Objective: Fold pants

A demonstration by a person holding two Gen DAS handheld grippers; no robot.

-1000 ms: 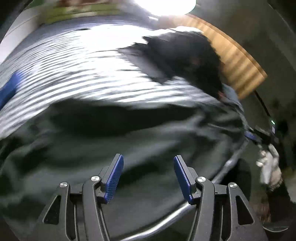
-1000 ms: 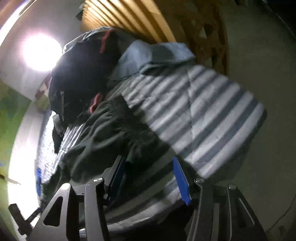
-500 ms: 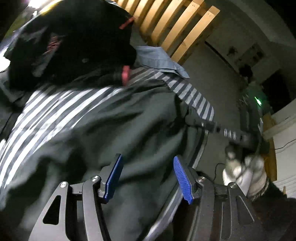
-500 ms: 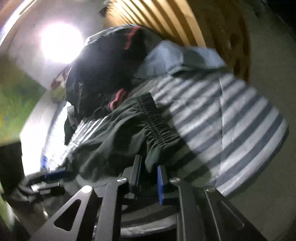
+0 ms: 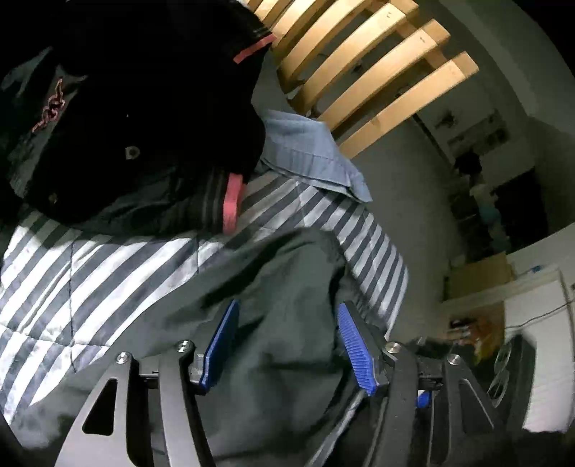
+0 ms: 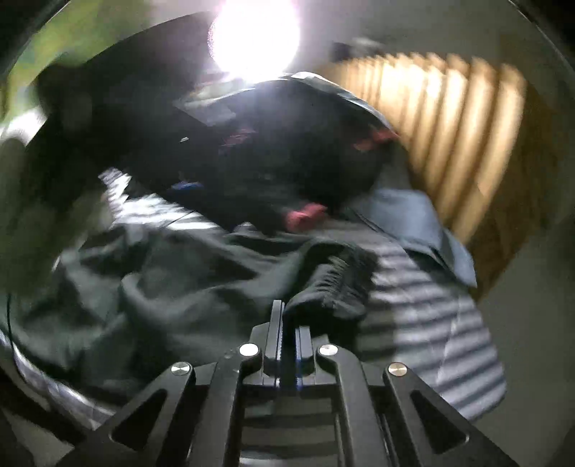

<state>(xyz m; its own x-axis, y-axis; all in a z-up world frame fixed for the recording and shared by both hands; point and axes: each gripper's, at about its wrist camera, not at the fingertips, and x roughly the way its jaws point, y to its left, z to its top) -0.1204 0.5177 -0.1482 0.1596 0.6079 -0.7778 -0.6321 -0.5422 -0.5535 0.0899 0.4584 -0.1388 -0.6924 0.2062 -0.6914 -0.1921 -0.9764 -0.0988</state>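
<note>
Pants pinned at the waistband, other end under open gripper

Pants [image 5: 273, 287], dark green-grey, lie spread over a striped quilt [image 5: 90, 273] on the bed. In the left wrist view the quilt's grey and white stripes fill the 9 o'clock side, and a heap of black clothing [image 5: 136, 107] with a pink strap sits at 11 o'clock. The left gripper [image 5: 287, 345] hangs at 6 o'clock with its blue pads well apart; the pants' cloth lies beneath and between them, but the pads do not press on it, so it holds nothing. A folded blue-grey garment [image 5: 309, 158] rests just past 12 o'clock, beside the black heap, and the wooden slats [image 5: 377, 79] of a bed frame fan out at 1 o'clock. The room's far side at 3 o'clock is dim and hard to read.

In the right wrist view (blurred throughout) the pants [image 6: 172, 287] bunch across 9 o'clock to the centre. The right gripper [image 6: 287, 327] at 6 o'clock has just been closing, and its jaws now stand nearly together, pinching the edge of the gathered elastic waistband [image 6: 334, 283], which rises just right of its tips. A bright lamp [image 6: 255, 32] glares at 12 o'clock above the black clothing [image 6: 287, 151]. The striped quilt [image 6: 431, 323] shows at 4 o'clock, the blue-grey garment [image 6: 413, 222] at 2 o'clock, and the slats [image 6: 460, 118] beyond it.
</note>
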